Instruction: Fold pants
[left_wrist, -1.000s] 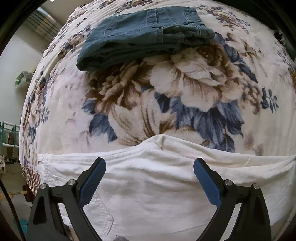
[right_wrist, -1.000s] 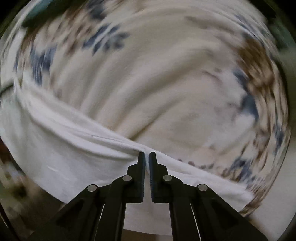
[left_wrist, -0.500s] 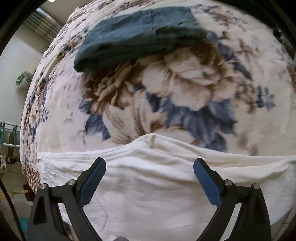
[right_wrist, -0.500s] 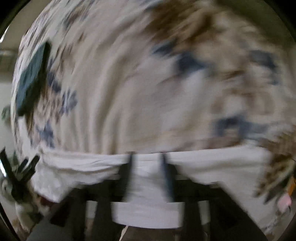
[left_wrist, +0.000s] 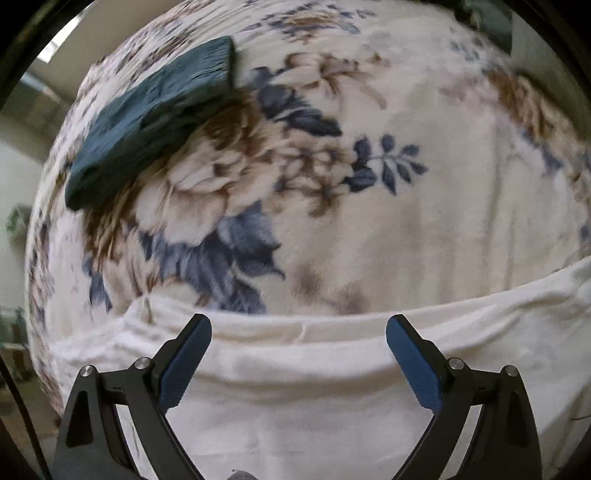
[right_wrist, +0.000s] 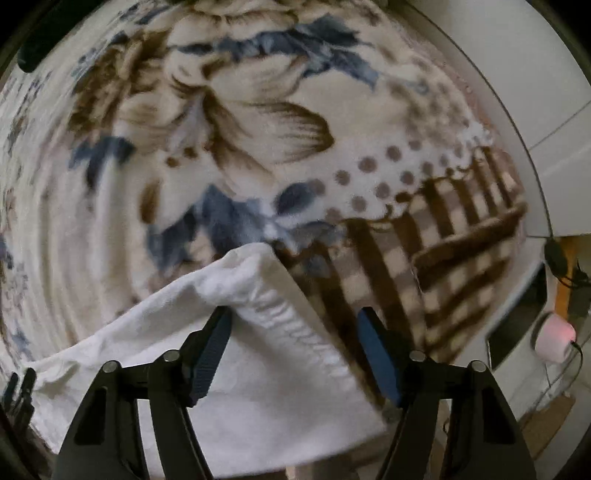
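Observation:
White pants lie flat along the near edge of a bed covered by a floral blanket. My left gripper hangs above them, jaws wide open, nothing between the blue pads. In the right wrist view the pants' ribbed waistband end lies under my right gripper. Its jaws are opening, the pads stand apart from the cloth, and the white fabric passes between them without being pinched.
A folded dark teal pair of jeans rests on the blanket at the far left. A brown checked border of the blanket hangs over the bed's edge. Beyond it are a white wall, cables and a small pink object.
The right gripper was shut on the white cloth and has opened, swinging and rolling along the pants to the waistband end. The left gripper has slid sideways, so the jeans moved left in view.

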